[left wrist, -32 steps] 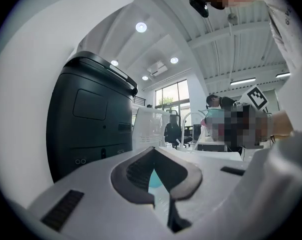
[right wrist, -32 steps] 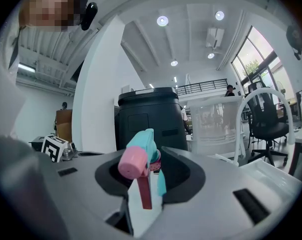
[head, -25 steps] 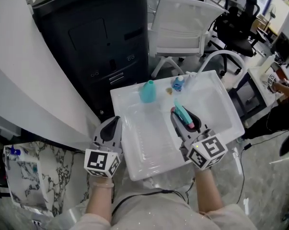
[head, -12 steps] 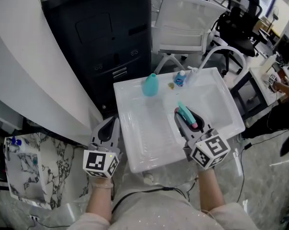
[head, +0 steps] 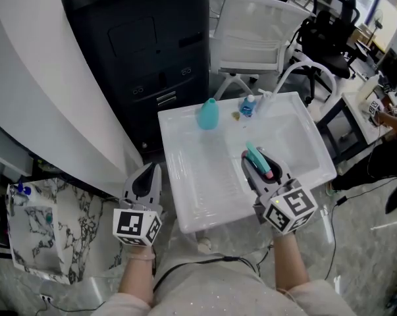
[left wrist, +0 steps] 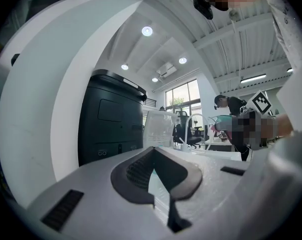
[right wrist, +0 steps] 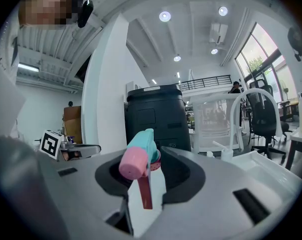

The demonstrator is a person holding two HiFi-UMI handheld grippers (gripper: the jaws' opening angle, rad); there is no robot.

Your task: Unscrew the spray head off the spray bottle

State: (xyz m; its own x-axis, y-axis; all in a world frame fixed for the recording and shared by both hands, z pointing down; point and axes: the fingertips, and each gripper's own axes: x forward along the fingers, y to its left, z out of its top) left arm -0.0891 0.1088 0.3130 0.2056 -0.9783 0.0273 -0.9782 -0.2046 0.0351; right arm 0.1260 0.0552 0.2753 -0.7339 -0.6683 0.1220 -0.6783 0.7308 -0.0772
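A teal spray head with a pink nozzle (head: 258,160) sits between the jaws of my right gripper (head: 256,161), which is shut on it over the near right part of the white tray (head: 178,212). In the right gripper view the spray head (right wrist: 139,156) stands up between the pads, nozzle toward the camera. The teal bottle body (head: 207,114) stands alone at the tray's far edge, well apart from both grippers. My left gripper (head: 149,172) is shut and empty, left of the tray's near left corner. In its own view the left gripper (left wrist: 154,156) holds nothing.
A small blue-capped item (head: 249,105) lies on the tray's far edge, right of the bottle. A black cabinet (head: 152,45) stands behind the tray and a white chair (head: 264,25) beyond it. Black office chairs (head: 330,25) are at the far right.
Both grippers have drawn back toward me, away from the bottle. The left one now lies off the tray's left edge. The spray head stays in the right jaws.
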